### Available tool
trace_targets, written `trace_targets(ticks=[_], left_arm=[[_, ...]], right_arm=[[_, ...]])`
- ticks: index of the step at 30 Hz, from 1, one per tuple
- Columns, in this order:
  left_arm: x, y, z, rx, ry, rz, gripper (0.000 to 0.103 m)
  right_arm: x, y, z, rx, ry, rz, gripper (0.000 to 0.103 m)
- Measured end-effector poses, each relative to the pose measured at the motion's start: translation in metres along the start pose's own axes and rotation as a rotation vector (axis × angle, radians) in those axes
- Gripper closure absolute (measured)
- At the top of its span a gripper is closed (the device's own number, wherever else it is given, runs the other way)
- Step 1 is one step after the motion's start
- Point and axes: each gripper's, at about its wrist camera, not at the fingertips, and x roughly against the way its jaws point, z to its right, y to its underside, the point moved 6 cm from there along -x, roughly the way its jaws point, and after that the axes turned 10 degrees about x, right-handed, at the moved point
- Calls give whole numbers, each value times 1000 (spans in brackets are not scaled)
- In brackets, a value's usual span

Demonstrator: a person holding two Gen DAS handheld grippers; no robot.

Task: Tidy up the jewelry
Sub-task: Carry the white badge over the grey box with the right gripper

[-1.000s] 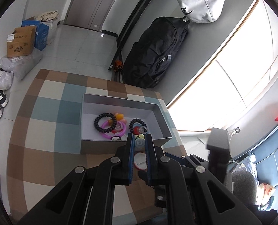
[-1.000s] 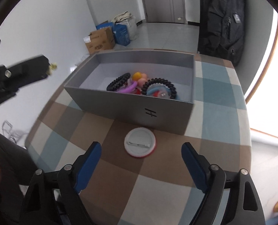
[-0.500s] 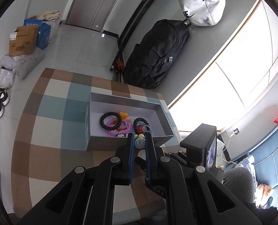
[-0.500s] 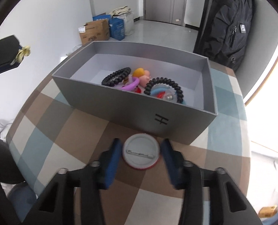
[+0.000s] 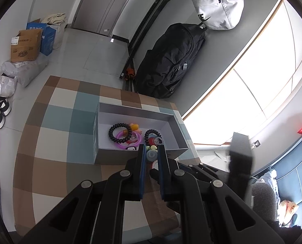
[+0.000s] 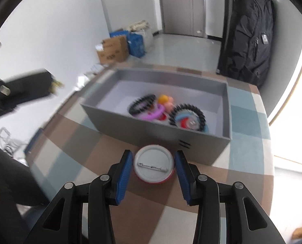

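Now right tongs [image 6: 154, 163] clasping badge [image 6: 154, 165], angled downward

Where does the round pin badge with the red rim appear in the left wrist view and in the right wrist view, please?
Left wrist: the pin badge is only a sliver low at centre, between the fingers of the left gripper.
Right wrist: low centre, back side up, between the pads of the right gripper.
Shared landmark: the grey box just behind the badge.

The right gripper [image 6: 154, 163] points steeply down in front of the grey box [image 6: 151, 131], its blue pads having just closed against a round pin badge [image 6: 154, 165]. The left gripper [image 5: 152, 152] is closed, tips at the box's near wall.
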Motion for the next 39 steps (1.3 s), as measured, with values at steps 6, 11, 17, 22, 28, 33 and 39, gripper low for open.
trace_targets(ticks=[6,11,17,22,28,33,39], left_arm=[[0,-3,-4,16,-10,11,96],[-4,-7,-7,33,-22,16,96],[-11,-13,-3,41,-15,14,96],[-21,-19,-2,52,-26,8,96],[-37,-28,-8,97,-32,-11,96],[-44,-43,-11,120,-46,-6,96],[-62,-45,-7,105,-69,-31,96]], right_arm=[[20,-15,-5,0,-43,85,61],[34,-24,-2,-25,-59,133,61],[46,-34,5,-53,-70,184,61],[47,-40,13,-79,-80,203,61],[43,-50,29,-127,-94,209,61],[37,-62,42,-168,-104,220,61],[21,-68,53,-214,-123,200,61]])
